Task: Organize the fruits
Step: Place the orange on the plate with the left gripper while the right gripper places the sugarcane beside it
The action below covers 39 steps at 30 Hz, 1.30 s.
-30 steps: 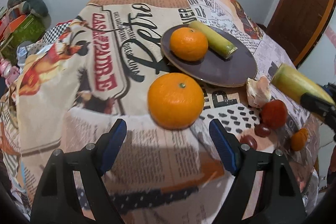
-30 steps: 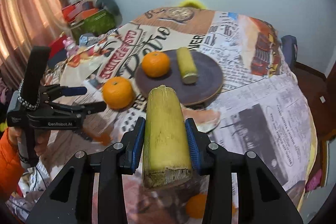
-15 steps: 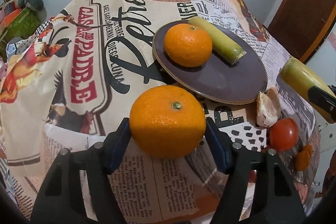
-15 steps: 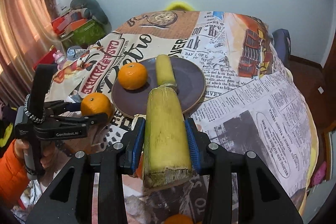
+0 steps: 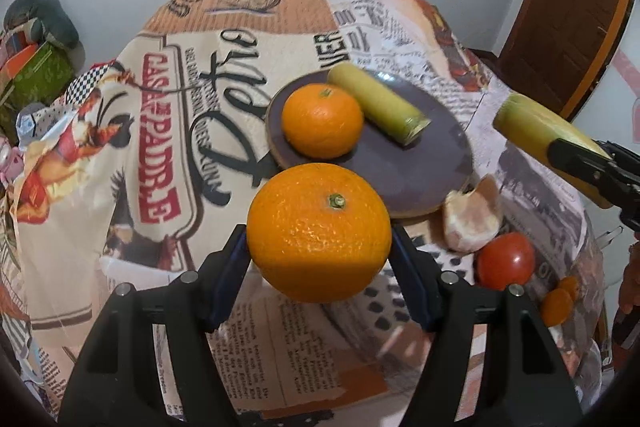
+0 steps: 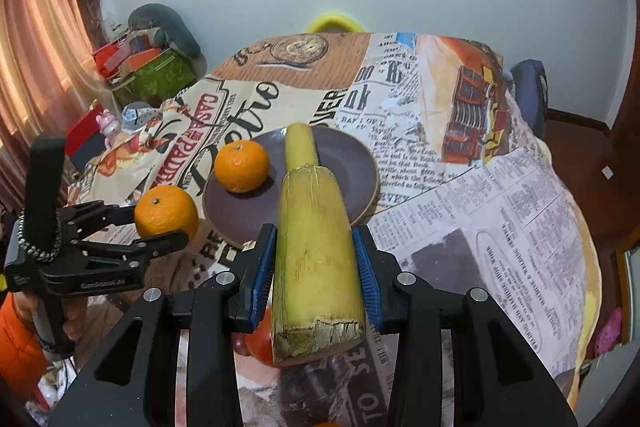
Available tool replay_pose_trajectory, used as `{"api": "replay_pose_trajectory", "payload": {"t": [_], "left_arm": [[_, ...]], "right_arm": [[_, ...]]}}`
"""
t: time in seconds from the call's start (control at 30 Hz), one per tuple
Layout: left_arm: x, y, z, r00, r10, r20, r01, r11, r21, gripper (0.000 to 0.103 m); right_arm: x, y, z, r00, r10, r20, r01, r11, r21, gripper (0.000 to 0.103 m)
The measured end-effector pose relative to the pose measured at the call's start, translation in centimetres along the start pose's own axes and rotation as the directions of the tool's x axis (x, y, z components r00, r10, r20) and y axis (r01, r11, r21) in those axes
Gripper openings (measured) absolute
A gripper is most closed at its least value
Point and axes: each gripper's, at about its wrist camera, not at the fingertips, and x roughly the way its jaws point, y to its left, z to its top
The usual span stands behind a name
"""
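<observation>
My left gripper (image 5: 319,267) is shut on a large orange (image 5: 319,231) and holds it above the table, just short of the dark plate (image 5: 436,163). The plate holds a second orange (image 5: 322,120) and a yellow-green cane piece (image 5: 378,107). My right gripper (image 6: 316,263) is shut on a thick yellow-green cane piece (image 6: 314,259), lifted near the plate (image 6: 352,155). In the right wrist view the left gripper (image 6: 160,227) holds its orange (image 6: 166,211) left of the plate. The held cane piece shows at the right edge of the left wrist view (image 5: 544,143).
A peeled citrus piece (image 5: 472,219), a red tomato (image 5: 506,261) and small orange fruits (image 5: 558,303) lie on the patterned tablecloth (image 5: 180,147) right of the plate. Boxes and toys (image 6: 152,67) are piled beyond the table's left side. A chair (image 6: 528,95) stands at the far right.
My left gripper closed around the large orange and lifted it off the cloth toward the plate. My right gripper carried the cane piece closer to the plate.
</observation>
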Motion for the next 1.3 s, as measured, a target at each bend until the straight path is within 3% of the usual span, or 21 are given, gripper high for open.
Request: {"api": "replay_pose_trajectory", "payload": {"t": [0.23, 0.57, 1.3], "left_arm": [[1.1, -1.6, 1.8, 0.999, -0.04, -0.004, 0.04, 0.999, 0.018, 0.068], [3.7, -2.0, 4.1, 1.0, -0.031, 0.003, 0.031, 0.999, 0.026, 0.068], [6.2, -1.7, 5.3, 0.999, -0.032, -0.011, 0.032, 0.998, 0.05, 0.069]], "right_arm": [[0.5, -1.0, 1.1, 1.0, -0.02, 0.009, 0.02, 1.0, -0.002, 0.036], [3.4, -2.1, 2.9, 1.0, -0.022, -0.009, 0.023, 1.0, 0.01, 0.036], [11.6, -1.3, 5.0, 0.993, -0.033, -0.115, 0.03, 0.999, -0.025, 0.036]]}}
